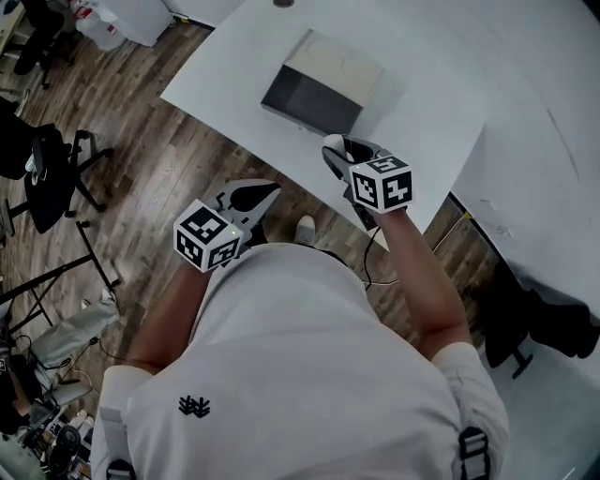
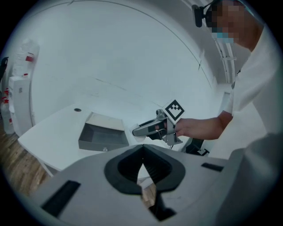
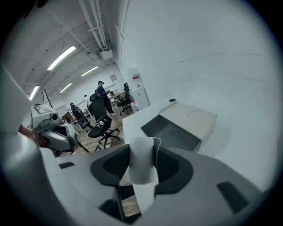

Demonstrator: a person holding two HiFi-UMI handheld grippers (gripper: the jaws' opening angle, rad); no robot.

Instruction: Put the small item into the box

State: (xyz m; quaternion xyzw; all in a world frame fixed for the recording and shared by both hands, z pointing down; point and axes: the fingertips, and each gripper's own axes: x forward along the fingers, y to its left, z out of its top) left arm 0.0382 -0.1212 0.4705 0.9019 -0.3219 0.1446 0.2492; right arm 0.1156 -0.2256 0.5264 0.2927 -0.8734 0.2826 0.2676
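An open grey box (image 1: 323,84) with its pale lid folded back lies on the white table (image 1: 441,103). My right gripper (image 1: 336,152) hovers at the table's near edge, just short of the box, shut on a small white roll-shaped item (image 3: 142,165) that stands upright between its jaws. The box (image 3: 183,126) lies ahead of it, a little to the right. My left gripper (image 1: 262,194) hangs over the wooden floor, off the table, its jaws shut with nothing between them (image 2: 142,162). The left gripper view shows the box (image 2: 102,134) and the right gripper (image 2: 152,128).
A small dark round spot (image 1: 283,3) marks the table's far side. Black office chairs (image 1: 56,173) stand on the wood floor at the left. A white wall (image 3: 212,53) rises behind the table. People and chairs (image 3: 102,103) are far off in the room.
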